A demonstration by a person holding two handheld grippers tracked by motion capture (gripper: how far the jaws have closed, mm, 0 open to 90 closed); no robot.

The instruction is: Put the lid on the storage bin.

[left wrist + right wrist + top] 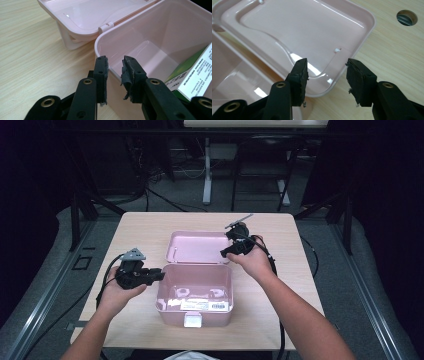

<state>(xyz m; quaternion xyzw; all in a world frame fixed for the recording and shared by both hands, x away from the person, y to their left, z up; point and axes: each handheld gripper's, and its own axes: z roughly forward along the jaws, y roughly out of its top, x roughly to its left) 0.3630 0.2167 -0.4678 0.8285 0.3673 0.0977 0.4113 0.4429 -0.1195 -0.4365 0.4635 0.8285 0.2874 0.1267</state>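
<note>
An open pink plastic box point(231, 292) stands mid-table, its lid point(197, 247) folded flat behind it. My left gripper point(159, 274) sits at the box's left wall. In the left gripper view its jaws point(114, 67) straddle that wall point(160, 32), one pad outside and one inside, closed on the rim. A green and white carton point(195, 72) lies inside the box. My right gripper point(226, 252) hovers over the lid's near right corner. In the right gripper view it point(327, 72) stands open above the lid's point(299, 27) rim, holding nothing.
The box has a white latch point(192, 320) on its front wall, and a barcode label point(207, 306) and small white items lie inside. The wooden table point(140, 227) has a round hole point(407, 17) beyond the lid. Cables trail from both grippers off the near edge.
</note>
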